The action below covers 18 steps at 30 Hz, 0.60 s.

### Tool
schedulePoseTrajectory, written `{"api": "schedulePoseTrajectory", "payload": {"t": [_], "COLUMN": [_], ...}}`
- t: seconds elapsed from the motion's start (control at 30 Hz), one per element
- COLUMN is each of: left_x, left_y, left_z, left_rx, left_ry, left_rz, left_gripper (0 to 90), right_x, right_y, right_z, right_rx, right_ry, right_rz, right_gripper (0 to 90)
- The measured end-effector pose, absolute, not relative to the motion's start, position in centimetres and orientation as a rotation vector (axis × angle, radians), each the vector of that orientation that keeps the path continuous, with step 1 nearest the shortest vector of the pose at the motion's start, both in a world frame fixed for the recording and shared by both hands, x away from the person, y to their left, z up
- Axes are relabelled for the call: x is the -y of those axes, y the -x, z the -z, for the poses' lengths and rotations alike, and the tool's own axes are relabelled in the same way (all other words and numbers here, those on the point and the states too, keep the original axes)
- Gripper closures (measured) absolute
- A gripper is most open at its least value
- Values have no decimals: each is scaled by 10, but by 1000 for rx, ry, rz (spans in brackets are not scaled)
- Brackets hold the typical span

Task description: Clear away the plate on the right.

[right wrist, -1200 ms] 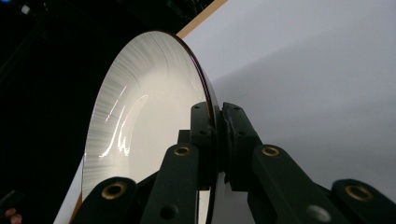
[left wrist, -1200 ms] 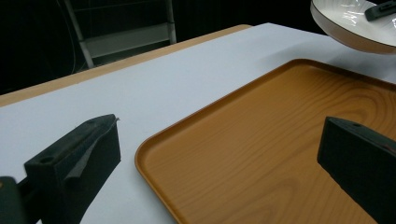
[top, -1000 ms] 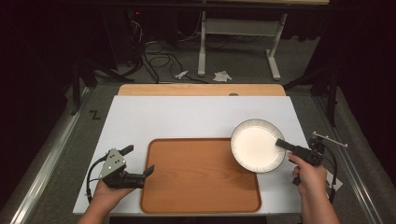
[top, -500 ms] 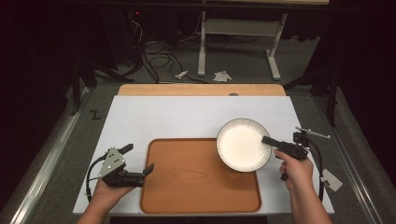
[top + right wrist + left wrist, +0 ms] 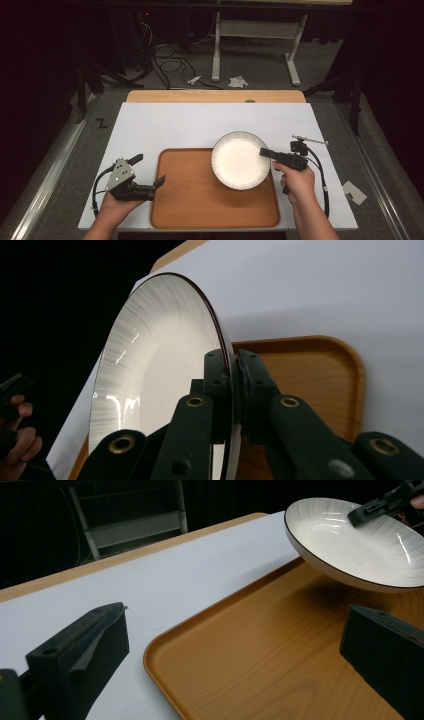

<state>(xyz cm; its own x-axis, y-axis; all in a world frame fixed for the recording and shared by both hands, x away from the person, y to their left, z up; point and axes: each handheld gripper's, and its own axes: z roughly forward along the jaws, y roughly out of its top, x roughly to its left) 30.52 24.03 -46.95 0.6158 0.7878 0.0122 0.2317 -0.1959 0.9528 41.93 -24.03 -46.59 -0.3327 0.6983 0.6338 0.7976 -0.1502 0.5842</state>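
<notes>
Right claw (image 5: 231, 390) pinches the plate (image 5: 240, 160) rim above the tray (image 5: 200, 205), seemingly lifted; left claw (image 5: 148, 173) gapes.

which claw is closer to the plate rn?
Right. The right claw is clamped on the plate's rim, holding it above the tray. The left claw sits open at the tray's left edge, well clear of the plate.
</notes>
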Motion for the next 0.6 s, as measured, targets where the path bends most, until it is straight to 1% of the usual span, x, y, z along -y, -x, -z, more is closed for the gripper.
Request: {"api": "schedulePoseTrajectory", "payload": {"t": [0.6], "left_x": [-241], "left_y": [-304], "left_z": [468], "left_rx": [-840], "left_ry": [-1727], "left_rz": [-636], "left_gripper": [3], "right_x": [200], "right_y": [-407], "right_z": [473], "right_rx": [2046], "right_ry": [1592], "right_rz": [1458], "right_gripper": [853]}}
